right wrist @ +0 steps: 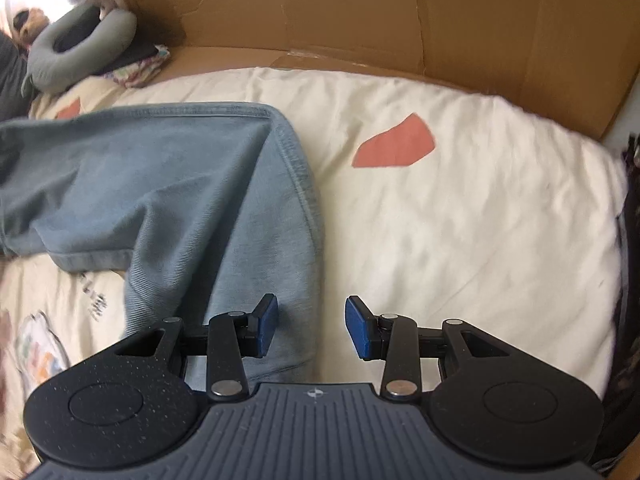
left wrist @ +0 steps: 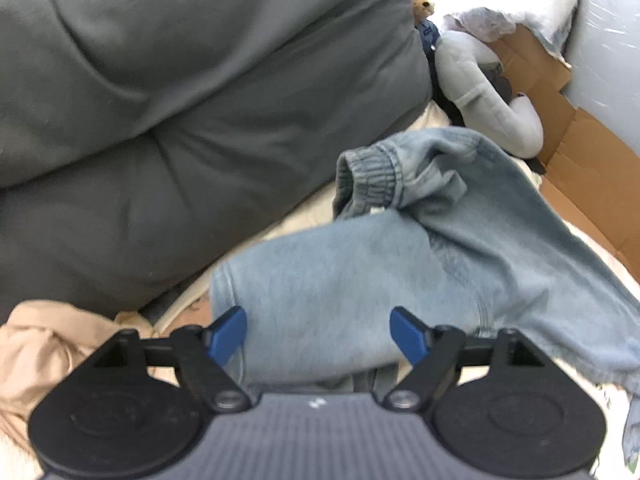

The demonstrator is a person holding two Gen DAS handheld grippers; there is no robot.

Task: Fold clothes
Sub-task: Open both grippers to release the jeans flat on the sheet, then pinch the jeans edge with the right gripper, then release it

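We judge we are between folds on the blue sweatshirt, which lies rumpled on the cream bed, its cuffed sleeve thrown toward 12 o'clock. Next we need a hold on an edge. The left tool hangs spread wide over the cloth, grasping nothing. The right tool is likewise released, the hem's edge lying between its pads.
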